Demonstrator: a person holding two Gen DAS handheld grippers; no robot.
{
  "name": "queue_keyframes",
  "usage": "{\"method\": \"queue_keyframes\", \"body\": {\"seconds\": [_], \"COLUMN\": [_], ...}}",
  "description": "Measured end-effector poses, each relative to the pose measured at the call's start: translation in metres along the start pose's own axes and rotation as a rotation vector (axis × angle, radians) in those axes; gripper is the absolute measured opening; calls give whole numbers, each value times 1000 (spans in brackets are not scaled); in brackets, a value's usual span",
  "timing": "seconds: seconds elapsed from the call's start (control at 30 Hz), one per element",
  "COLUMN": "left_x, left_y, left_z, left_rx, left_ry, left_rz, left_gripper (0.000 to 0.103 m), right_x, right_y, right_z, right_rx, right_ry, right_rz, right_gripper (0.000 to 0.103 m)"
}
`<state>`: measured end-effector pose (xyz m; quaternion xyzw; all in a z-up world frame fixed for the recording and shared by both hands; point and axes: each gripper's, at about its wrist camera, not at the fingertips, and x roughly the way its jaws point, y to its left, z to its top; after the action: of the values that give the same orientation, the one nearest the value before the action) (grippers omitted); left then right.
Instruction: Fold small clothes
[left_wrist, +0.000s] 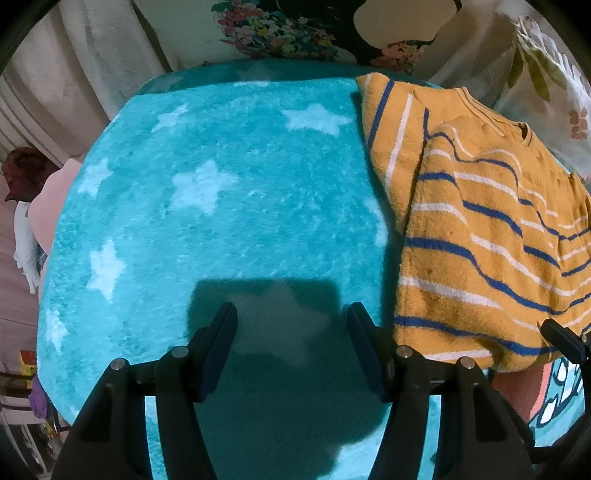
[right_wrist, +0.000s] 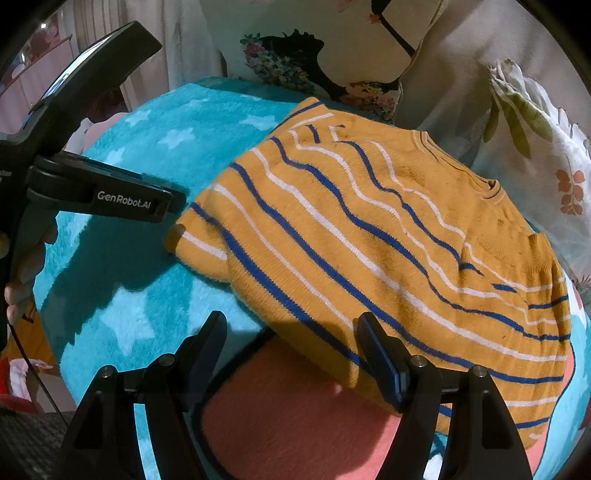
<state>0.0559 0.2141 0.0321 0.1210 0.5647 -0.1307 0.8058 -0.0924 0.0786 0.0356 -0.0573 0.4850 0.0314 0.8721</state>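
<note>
Looking down at a fluffy turquoise blanket (left_wrist: 229, 221) with pale stars all over it, spread across whatever's underneath; can't tell if that's a bed or something else. Near the front edge it has a big salmon-pink patch (right_wrist: 295, 413) outlined in dark trim.

The small mustard sweater (right_wrist: 369, 251) with blue and white stripes lies on the right part of the blanket, partly folded, one sleeve tucked across the body, neckline toward the far side. Its lower hem laps over the pink patch.

Left tongs (left_wrist: 291, 350) hang over bare blanket just left of the sweater's hem, jaws apart, nothing between them, throwing a boxy shadow on the pile. Right tongs (right_wrist: 291, 354) sit released too, over the near hem edge, the right finger above the knit and the left over blanket, not pinching anything.

Behind it all there's cream floral fabric (left_wrist: 280, 33) with dark patterning, a leaf-print cloth (right_wrist: 532, 122) at the right, and pale curtains (left_wrist: 92, 66) off to the left.
</note>
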Motion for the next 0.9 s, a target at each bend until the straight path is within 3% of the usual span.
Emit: {"method": "queue_keyframes", "body": {"seconds": [0.43,0.5,0.7,0.9], "left_x": [6,7,14,26], "left_y": [-2,1,19,16], "left_z": [3,6,30,63], "left_rx": [-7,-21,-98,-67], "left_ry": [18,20,13,10], "left_rz": [-20,-58,-264,-374], "left_gripper": [63,63,71,77], "right_x": [2,2,3,11], "right_y": [-2,-2,0,20], "right_z": [-1,-1,0,7], "right_rx": [11,10,-6,-121], "right_ry": [0,0,-9,-13], "right_rz": [0,1,2,1], "right_gripper": [78,78,78,81]}}
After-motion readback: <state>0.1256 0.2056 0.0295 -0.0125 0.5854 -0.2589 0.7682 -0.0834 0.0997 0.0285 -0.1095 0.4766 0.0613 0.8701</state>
